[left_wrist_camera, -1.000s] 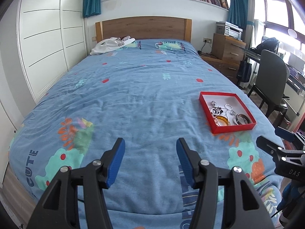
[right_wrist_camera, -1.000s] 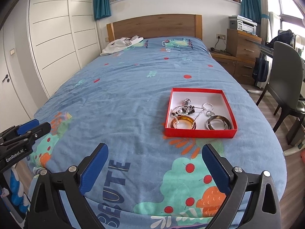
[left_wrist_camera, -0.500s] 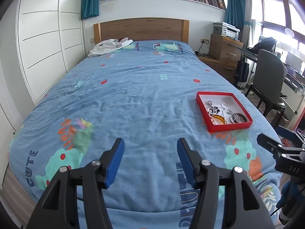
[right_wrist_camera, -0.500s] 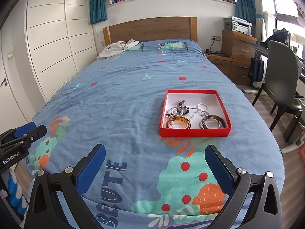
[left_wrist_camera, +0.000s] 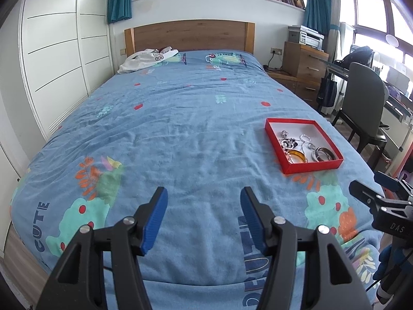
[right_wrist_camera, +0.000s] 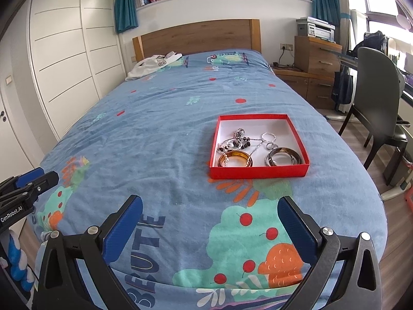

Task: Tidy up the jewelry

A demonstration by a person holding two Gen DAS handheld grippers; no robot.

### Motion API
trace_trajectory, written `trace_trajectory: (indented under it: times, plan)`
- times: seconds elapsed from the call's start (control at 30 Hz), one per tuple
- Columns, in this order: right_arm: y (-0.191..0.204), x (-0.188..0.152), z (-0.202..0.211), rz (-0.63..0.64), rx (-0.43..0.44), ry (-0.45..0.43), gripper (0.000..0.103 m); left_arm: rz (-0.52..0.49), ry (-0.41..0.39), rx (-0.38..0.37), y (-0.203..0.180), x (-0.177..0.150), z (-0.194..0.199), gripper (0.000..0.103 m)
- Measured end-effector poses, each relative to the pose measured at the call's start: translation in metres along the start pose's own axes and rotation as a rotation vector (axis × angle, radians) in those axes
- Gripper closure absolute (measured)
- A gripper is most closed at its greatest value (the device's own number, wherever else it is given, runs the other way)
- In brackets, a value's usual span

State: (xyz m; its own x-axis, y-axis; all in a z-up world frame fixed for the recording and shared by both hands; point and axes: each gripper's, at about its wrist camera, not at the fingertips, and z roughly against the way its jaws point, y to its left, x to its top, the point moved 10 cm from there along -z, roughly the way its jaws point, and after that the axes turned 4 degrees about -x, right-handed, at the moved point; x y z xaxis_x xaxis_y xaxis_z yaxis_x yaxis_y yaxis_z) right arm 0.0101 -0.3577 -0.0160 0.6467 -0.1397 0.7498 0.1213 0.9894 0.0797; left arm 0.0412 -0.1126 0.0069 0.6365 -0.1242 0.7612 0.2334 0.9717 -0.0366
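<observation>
1. Red cardboard forms the shallow box point(right_wrist_camera: 259, 171) that lies on the blue patterned bedspread point(right_wrist_camera: 160, 129), toward the right side of the bed and near its foot end.
2. Inside the box, an amber bangle point(right_wrist_camera: 235, 160) lies at the front left, touching a beaded chain point(right_wrist_camera: 233, 143) that is tangled behind it.
3. A dark bangle point(right_wrist_camera: 283, 156) with silver rings lies at the front right of the box, just beside the amber one; small silver rings point(right_wrist_camera: 268, 137) lie behind it.
4. The right hand-held gripper point(right_wrist_camera: 210, 219) hovers over the foot of the bed with its blue pads spread wide, holding nothing, and the box lies ahead of it, apart from both fingers.
5. The left hand-held gripper point(left_wrist_camera: 204, 217) is also spread, empty, above the bedspread; in its view the box point(left_wrist_camera: 313, 167) lies ahead and well to the right.
6. Each gripper shows at the edge of the other's view.
7. A white garment point(right_wrist_camera: 152, 64) lies at the head of the bed by the wooden headboard point(right_wrist_camera: 198, 37).
8. A grey chair point(right_wrist_camera: 379, 95) stands on the floor to the right of the bed.
</observation>
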Motion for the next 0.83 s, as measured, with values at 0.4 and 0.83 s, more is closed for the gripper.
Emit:
trace_trajectory:
  times: [0.4,0.83]
  plan:
    - [-0.001,-0.008,-0.011,-0.004,0.0,0.021,0.001,-0.001,0.027,0.002,0.002,-0.008,-0.013,0.046]
    - [-0.008,-0.015,-0.018,-0.018,-0.011,0.04,0.001,-0.003,0.043,-0.005,0.003,-0.015,-0.022,0.046]
